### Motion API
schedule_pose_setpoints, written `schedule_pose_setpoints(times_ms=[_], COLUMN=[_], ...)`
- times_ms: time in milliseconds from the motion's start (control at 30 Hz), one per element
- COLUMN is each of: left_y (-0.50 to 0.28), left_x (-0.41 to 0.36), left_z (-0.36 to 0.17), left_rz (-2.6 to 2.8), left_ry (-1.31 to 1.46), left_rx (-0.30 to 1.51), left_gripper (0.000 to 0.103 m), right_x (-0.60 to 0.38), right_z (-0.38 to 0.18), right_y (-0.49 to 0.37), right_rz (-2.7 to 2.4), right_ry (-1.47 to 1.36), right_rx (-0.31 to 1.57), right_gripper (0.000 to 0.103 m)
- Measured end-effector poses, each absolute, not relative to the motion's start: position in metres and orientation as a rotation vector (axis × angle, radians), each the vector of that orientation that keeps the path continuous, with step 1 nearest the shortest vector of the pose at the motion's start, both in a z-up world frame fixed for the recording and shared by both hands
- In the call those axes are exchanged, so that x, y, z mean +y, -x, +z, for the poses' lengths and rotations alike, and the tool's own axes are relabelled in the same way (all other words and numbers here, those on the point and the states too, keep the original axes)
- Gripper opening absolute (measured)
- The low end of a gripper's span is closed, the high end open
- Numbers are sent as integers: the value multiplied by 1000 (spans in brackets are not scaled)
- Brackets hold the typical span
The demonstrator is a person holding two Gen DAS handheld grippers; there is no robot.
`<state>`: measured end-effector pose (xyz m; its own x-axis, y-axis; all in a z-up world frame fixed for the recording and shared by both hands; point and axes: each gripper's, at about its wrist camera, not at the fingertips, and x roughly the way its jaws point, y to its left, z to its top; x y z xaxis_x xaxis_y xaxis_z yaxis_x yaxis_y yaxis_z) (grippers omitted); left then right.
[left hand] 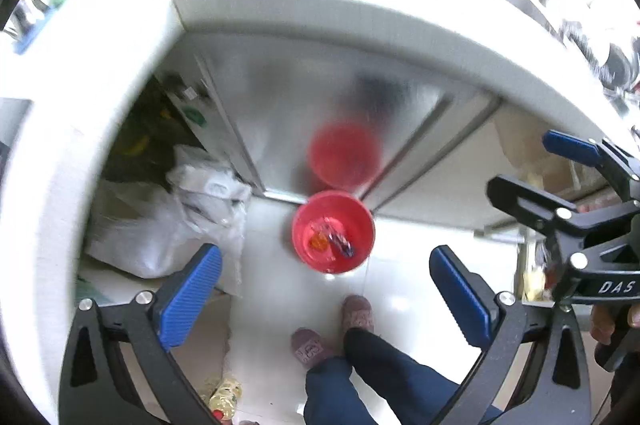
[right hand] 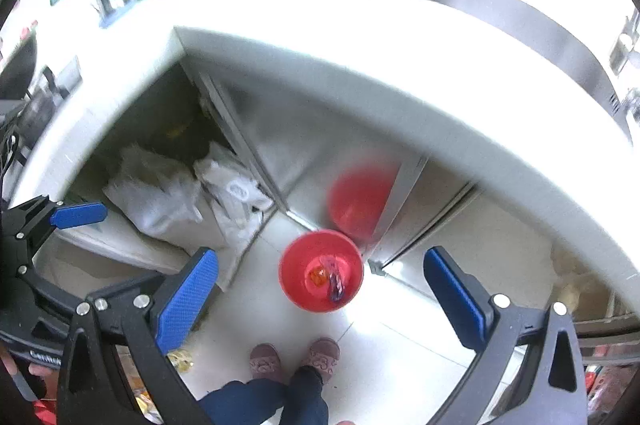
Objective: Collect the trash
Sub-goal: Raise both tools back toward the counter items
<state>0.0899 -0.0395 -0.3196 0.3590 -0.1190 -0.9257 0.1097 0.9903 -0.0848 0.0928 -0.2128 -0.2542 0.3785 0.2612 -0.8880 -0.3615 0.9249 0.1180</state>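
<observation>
A: Where's the trash rel. to the grippers?

B: In the red bucket [left hand: 333,231] on the white floor tiles [left hand: 404,265], well below both. Left gripper [left hand: 326,295] has its jaws spread wide, nothing btwn the blue pads [left hand: 190,299]. The bucket shows in the gap, far under them. Right gripper [right hand: 320,299]: same, jaws spread wide, empty, bucket [right hand: 321,271] below btwn its pads.

A: What's in the bucket?

B: Wrappers [left hand: 334,239]: one orange bit, one purple/clear piece. Too small to tell more.

A: Around it?

B: Bucket sits just in front of a metal cabinet door [left hand: 320,97], which shows its red reflection. White plastic bags [left hand: 176,217] lie left of it, in the open space under the counter [left hand: 320,13]. Person's slippers [left hand: 338,329] and dark trousers stand near the bucket, on the close side. Yellowish bottle [left hand: 226,395] on the floor at lower left.

A: Anything in the way?

B: Nothing btwn jaws and bucket. In the left view the right gripper shows at the right edge, well apart from the bucket.
</observation>
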Motion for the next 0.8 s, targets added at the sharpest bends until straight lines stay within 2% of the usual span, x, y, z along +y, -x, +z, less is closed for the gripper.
schedule_pose_setpoints(times_ms=[267, 500, 800], left_y=[-108, -124, -172], left_x=[-39, -31, 13], left_z=[-209, -139, -101], left_rz=[-98, -40, -10], left_ry=[-5, -23, -21], left_rx=[1068, 995, 927], left_gripper=[103, 103, 103], right_x=[-227, -202, -179], right_z=[-152, -93, -77], right_y=[-112, -127, -183], right_rz=[459, 558, 559], right_ry=[83, 78, 20], right_rx=[986, 884, 882], right_gripper=[102, 102, 102])
